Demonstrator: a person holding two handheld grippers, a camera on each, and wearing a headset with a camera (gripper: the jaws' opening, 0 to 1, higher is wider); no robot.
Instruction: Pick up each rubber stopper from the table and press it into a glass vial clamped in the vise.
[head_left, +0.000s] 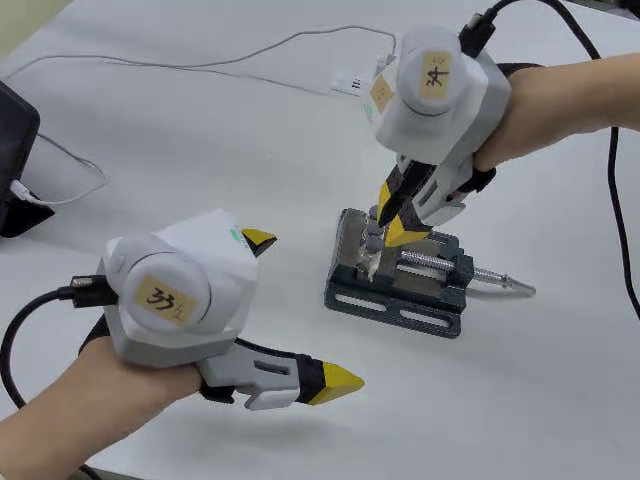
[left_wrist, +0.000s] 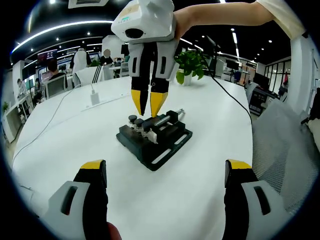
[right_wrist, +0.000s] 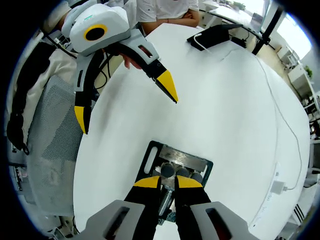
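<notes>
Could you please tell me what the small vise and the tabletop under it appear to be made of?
The dark grey bench vise looks like painted cast metal, matte, with a bare, shiny threaded screw. The white tabletop seems smooth laminate, given its soft glare; I cannot be sure.

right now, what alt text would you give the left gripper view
The right tool, white with yellow tips, points down, jaws nearly together, just above a black metal bench vise holding small dark-topped glass vials on a white table. The left tool frames the bottom, jaws wide open.
</notes>
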